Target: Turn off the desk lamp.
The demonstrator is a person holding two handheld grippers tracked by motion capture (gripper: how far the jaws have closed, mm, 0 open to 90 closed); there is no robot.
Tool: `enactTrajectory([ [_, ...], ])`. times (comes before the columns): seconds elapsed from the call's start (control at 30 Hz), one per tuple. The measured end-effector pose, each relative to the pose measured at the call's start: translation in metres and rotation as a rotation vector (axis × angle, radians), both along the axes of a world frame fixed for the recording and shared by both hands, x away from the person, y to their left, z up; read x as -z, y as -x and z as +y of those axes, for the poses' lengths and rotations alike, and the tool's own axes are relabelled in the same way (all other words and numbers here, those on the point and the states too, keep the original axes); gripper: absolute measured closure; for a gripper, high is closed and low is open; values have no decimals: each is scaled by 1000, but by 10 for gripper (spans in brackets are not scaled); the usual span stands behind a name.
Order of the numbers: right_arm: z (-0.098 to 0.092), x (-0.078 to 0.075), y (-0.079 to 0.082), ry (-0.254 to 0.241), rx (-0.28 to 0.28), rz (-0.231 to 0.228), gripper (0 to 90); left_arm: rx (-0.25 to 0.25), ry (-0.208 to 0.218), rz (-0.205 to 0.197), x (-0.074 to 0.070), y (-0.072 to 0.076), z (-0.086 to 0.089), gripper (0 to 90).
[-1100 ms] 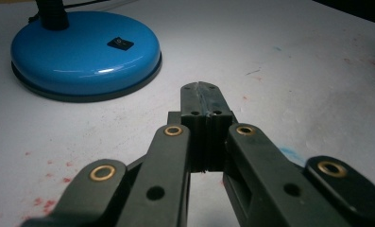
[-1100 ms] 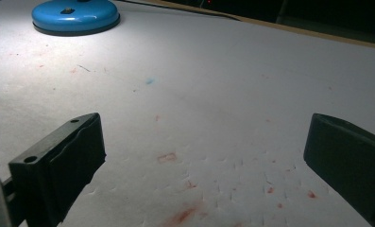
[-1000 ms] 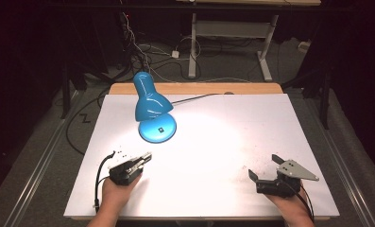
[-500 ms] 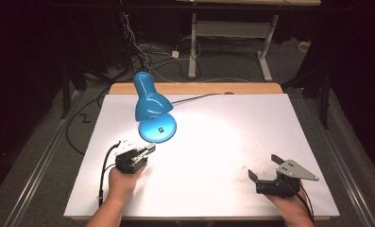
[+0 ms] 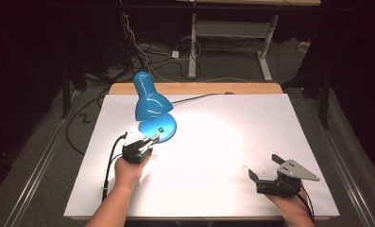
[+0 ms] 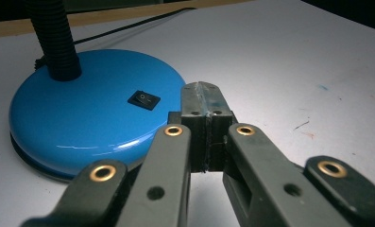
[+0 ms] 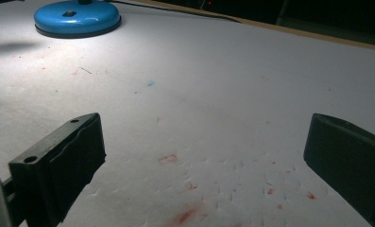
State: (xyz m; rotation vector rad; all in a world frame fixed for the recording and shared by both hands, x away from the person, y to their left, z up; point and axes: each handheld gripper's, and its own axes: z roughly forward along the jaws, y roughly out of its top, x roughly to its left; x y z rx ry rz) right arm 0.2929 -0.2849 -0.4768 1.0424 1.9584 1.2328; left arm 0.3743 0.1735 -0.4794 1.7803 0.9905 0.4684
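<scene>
The right hand-held gripper (image 5: 264, 176) is resting near the table's (image 5: 223, 142) front edge, far to the right of the lamp (image 5: 152, 109), its jaws standing wide apart with only bare white surface between them. In the right gripper view the lamp's base (image 7: 77, 18) is sitting well off at the far left.

The left hand-held gripper (image 5: 152, 140) is sitting just in front of the base, held by the left hand (image 5: 128, 168), with its jaws pressed together on nothing. In the left gripper view the closed tips are lying just beside the base's rim, near the black switch (image 6: 143, 100); whether they are touching the base cannot be told.

Beyond the switch, the black ribbed neck (image 6: 53, 38) is rising from the base. The blue shade (image 5: 147, 97) is leaning over the base, lighting the table to the lamp's right.
</scene>
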Motion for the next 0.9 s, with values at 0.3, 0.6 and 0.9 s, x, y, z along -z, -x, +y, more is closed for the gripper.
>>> enactTrajectory([
  [0.3,-1,-1,1,-1,-2,-3,4,-5,-23,4,3,-15,-6,878],
  [0.6,-1,-1,0,-2,-3,-3,4,-38,-24,7,4,-27,-14,877],
  [0.9,-1,-1,0,-1,-6,-4,4,-58,-42,1,6,-35,-18,878],
])
